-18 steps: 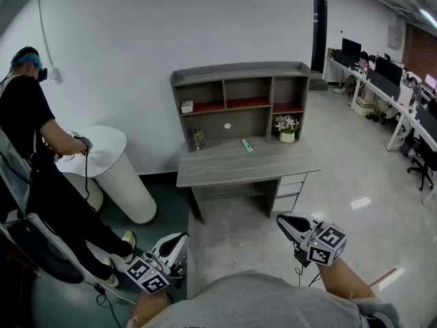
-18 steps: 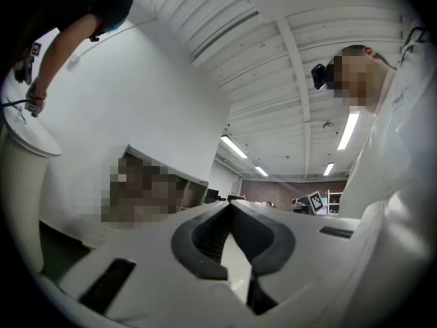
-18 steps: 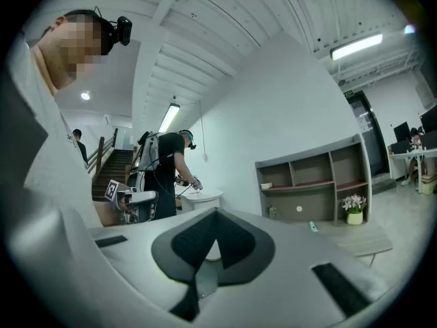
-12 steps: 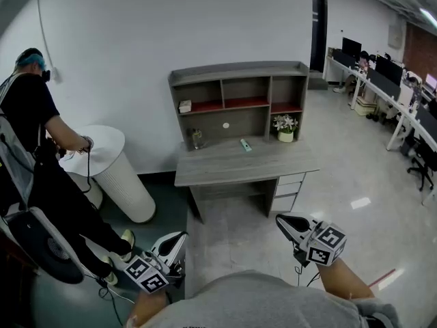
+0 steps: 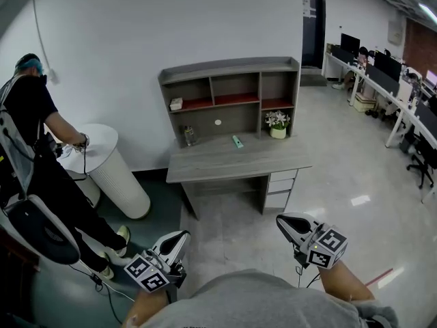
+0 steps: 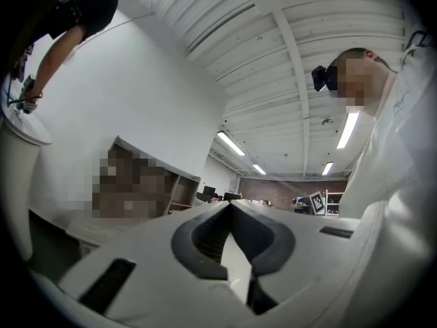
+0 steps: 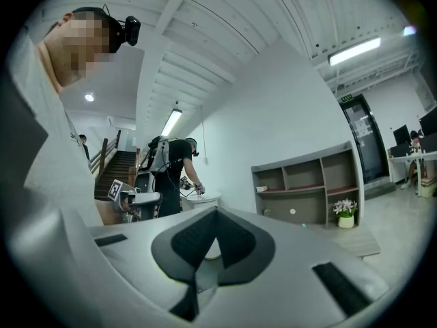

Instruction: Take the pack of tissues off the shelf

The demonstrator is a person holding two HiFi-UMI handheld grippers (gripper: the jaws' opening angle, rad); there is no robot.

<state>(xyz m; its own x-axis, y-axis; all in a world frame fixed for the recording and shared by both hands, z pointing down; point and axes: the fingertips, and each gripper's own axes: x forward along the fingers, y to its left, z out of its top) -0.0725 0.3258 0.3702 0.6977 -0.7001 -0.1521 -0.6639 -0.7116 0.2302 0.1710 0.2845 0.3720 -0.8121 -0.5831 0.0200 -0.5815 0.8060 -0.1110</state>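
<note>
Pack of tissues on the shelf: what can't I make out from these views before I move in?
- Pack of tissues: head view, too small to tell how it lies in the shelf's left compartment.
- Left gripper view: a blurred patch covers the shelf, hiding the pack.
- Clear item on the desk: head view, too small to identify.

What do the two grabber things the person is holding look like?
The left gripper and right gripper are each a pale grey wedge with two beak-like jaws, lined with dark ribbed pads. Behind the jaws sits a cube printed with black-and-white square markers. The person wears a grey top.
</note>
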